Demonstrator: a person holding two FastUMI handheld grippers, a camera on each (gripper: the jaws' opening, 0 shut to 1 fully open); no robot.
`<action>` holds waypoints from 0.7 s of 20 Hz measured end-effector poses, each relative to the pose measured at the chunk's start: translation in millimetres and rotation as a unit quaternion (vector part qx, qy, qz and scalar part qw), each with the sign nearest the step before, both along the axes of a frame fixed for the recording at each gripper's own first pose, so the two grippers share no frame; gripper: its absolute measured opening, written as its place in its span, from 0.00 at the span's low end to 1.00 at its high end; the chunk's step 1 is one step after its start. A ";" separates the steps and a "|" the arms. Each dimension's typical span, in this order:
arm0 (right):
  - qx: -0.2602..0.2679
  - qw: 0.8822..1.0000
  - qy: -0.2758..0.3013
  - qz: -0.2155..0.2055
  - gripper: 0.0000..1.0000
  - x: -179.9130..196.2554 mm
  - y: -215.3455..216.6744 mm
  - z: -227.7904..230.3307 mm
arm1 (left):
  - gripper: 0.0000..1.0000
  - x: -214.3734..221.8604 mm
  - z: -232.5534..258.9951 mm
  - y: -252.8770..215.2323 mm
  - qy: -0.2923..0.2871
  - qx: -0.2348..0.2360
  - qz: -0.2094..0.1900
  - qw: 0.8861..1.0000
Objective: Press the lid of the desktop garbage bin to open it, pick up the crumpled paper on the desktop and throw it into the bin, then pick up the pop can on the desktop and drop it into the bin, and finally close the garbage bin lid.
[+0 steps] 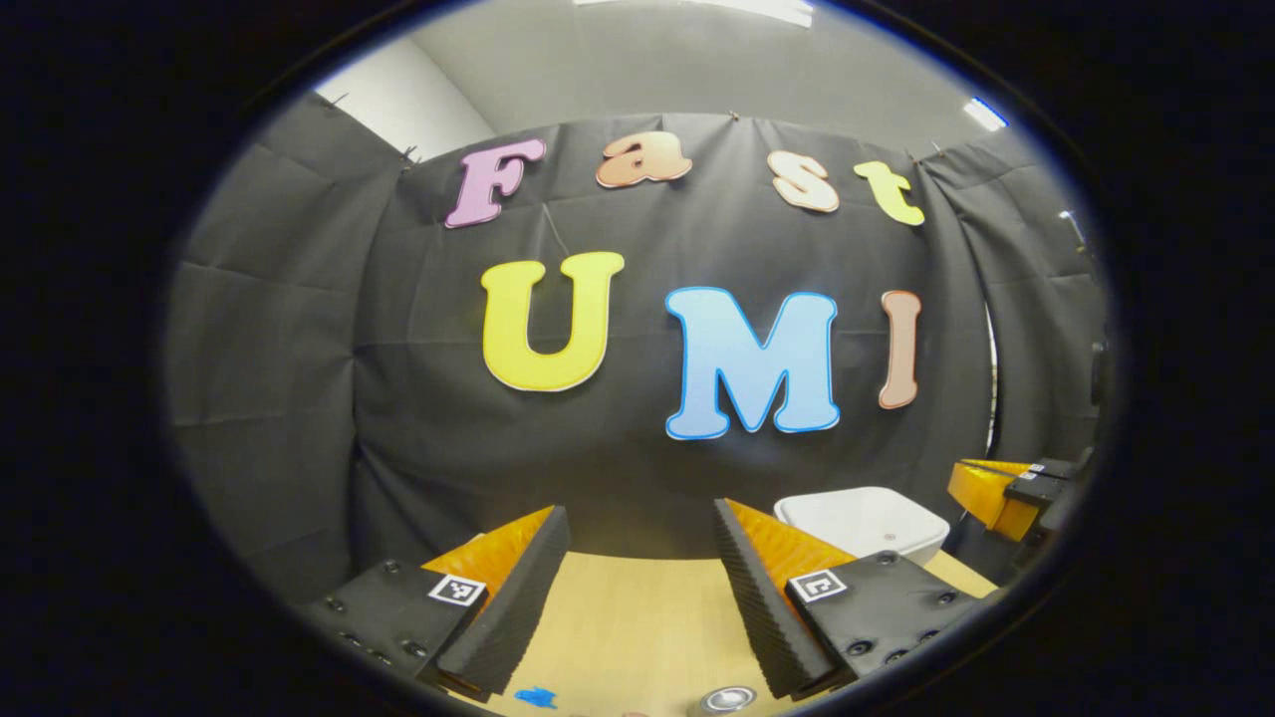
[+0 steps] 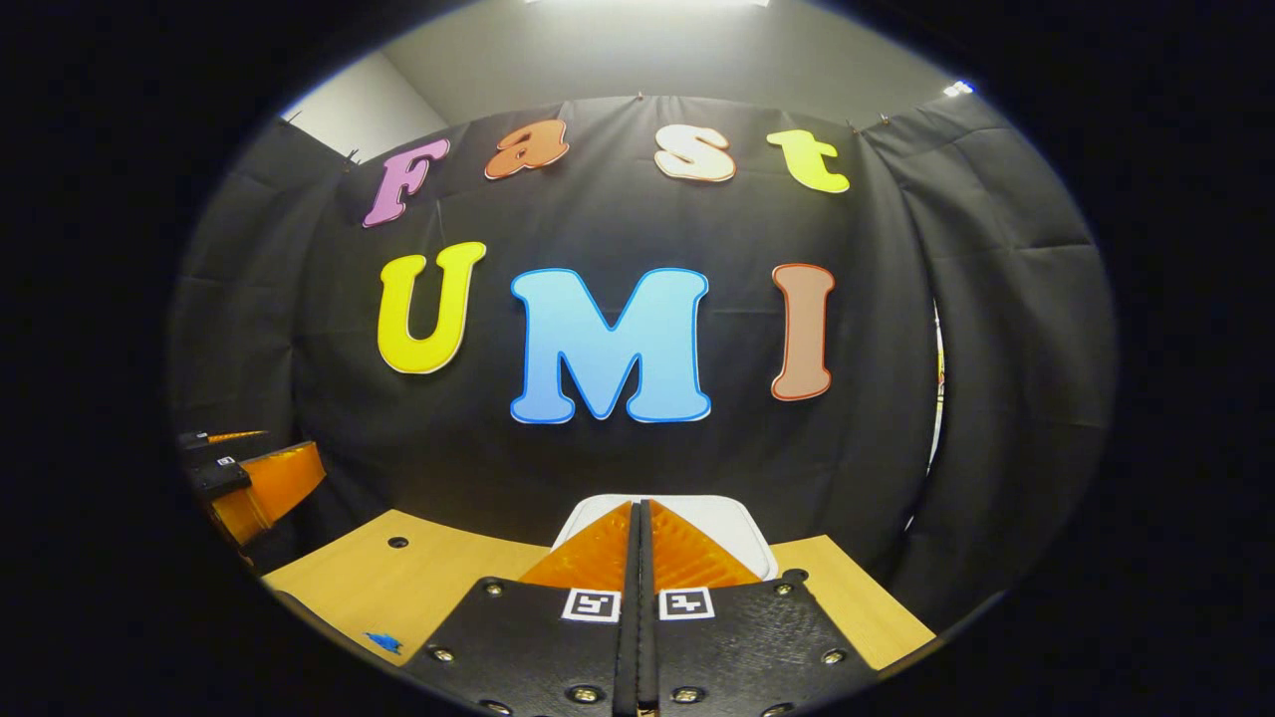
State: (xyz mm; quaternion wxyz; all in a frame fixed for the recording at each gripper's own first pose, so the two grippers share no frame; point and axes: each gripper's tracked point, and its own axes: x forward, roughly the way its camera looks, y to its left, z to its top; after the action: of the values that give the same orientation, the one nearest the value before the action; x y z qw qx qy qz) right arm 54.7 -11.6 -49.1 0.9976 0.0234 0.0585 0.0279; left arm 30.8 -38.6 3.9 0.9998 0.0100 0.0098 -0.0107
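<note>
Fingers first, in the left gripper view: the left gripper (image 1: 639, 588) holds its two fingers wide apart with nothing between them, poised above the wooden table (image 1: 637, 617). Past its right-hand finger sits the white bin (image 1: 865, 520), lid down flat, standing at the back of the table near the black cloth wall (image 1: 418, 398). At the very bottom edge, just by that same finger, the round metal top of the pop can (image 1: 727, 699) peeks in, and a small blue mark (image 1: 535, 697) lies on the wood to the left of it. Far out at the right edge, the right gripper (image 1: 1006, 490) hangs beside the bin, its state hard to judge from there.

Over to the right gripper view: the right gripper (image 2: 640, 558) has its fingers pressed together, closed on nothing, pointing straight at the bin (image 2: 732, 523), whose closed white lid shows just behind the tips. Whether the tips touch the lid, I cannot tell. Table (image 2: 398, 578) spreads to either side, with the blue mark (image 2: 382, 642) low at the left. Off at the left edge, the left gripper (image 2: 249, 483) hangs above the table's corner
</note>
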 end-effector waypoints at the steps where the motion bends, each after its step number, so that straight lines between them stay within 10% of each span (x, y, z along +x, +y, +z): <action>1: 0.000 1.000 0.008 0.002 0.00 5.6 0.7 -7.2 | 0.94 0.9 -0.9 1.4 0.000 0.001 0.001 1.000; 14: -0.017 0.995 0.098 0.004 0.00 50.8 -0.8 -78.2 | 0.95 29.4 -11.1 17.8 0.010 0.019 0.021 1.000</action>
State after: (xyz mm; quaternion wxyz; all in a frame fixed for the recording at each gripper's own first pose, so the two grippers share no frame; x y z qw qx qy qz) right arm 105.5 -12.4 -127.3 0.9872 0.0092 0.1564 0.0286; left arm 60.2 -20.8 -7.2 0.9993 0.0283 0.0200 0.0102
